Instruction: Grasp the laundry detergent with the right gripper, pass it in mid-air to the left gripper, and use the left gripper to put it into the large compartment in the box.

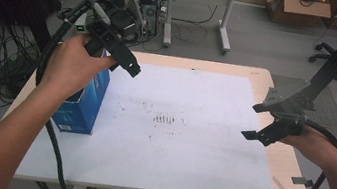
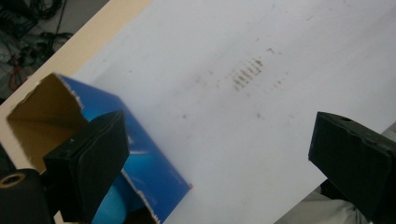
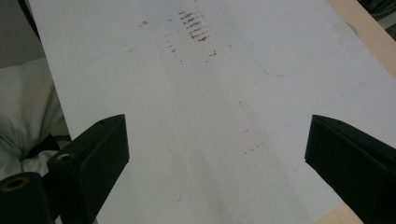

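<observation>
Both grippers gape empty; left gripper (image 1: 125, 63) hovers over the torn-open blue box (image 1: 85, 105) at nine o'clock, risking toppling it.

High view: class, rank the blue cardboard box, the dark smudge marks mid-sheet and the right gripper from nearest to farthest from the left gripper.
1. Blue cardboard box, just below the left gripper, at the table's left edge.
2. Dark smudge marks, mid-sheet.
3. Right gripper, at the right edge.

One blue box (image 1: 81, 104), one white sheet (image 1: 191, 128) — two hand-held grippers.
</observation>
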Demonstrator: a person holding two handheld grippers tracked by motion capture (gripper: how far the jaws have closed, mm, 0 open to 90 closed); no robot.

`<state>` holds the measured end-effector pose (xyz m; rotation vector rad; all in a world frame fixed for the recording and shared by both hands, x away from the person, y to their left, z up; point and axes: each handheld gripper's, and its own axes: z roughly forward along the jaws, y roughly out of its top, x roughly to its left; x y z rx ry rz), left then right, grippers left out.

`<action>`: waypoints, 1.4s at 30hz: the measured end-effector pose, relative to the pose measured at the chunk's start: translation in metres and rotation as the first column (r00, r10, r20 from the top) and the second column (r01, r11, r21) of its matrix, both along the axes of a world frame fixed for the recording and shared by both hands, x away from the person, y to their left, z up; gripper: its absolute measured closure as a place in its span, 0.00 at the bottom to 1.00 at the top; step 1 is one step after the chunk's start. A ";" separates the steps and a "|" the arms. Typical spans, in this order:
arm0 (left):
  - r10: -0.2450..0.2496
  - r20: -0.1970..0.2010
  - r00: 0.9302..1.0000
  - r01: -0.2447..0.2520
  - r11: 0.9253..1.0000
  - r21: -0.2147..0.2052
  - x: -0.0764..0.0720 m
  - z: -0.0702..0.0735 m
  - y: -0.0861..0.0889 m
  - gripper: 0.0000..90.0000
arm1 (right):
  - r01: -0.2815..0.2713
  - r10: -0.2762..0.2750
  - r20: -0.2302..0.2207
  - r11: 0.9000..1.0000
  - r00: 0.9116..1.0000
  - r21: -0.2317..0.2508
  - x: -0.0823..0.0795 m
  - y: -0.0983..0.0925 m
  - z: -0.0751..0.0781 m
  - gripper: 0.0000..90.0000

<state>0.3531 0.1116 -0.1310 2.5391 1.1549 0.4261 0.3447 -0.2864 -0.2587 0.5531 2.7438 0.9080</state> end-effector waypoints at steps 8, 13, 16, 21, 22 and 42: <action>-0.082 -0.023 0.996 0.082 0.997 0.006 0.003 -0.014 -0.023 0.06 | 0.004 -0.004 -0.008 1.000 1.000 -0.003 0.001 0.000 -0.003 0.06; -0.113 -0.043 0.993 0.113 0.993 0.016 0.008 -0.023 -0.031 0.06 | 0.005 -0.005 -0.011 1.000 1.000 -0.003 0.001 0.000 -0.004 0.06; -0.133 -0.049 0.990 0.134 0.991 0.017 0.011 -0.029 -0.036 0.06 | 0.006 -0.006 -0.016 1.000 1.000 -0.004 0.001 0.000 -0.005 0.06; -0.160 -0.071 0.985 0.162 0.986 0.025 0.017 -0.041 -0.045 0.06 | 0.006 -0.006 -0.017 1.000 1.000 -0.006 0.003 0.001 -0.005 0.06; -0.165 -0.075 0.983 0.167 0.986 0.025 0.018 -0.043 -0.047 0.06 | 0.006 -0.006 -0.018 1.000 1.000 -0.006 0.003 0.001 -0.005 0.06; -0.253 -0.114 0.961 0.257 0.966 0.026 0.028 -0.079 -0.062 0.06 | 0.014 -0.014 -0.033 1.000 0.999 -0.006 0.006 0.007 -0.010 0.06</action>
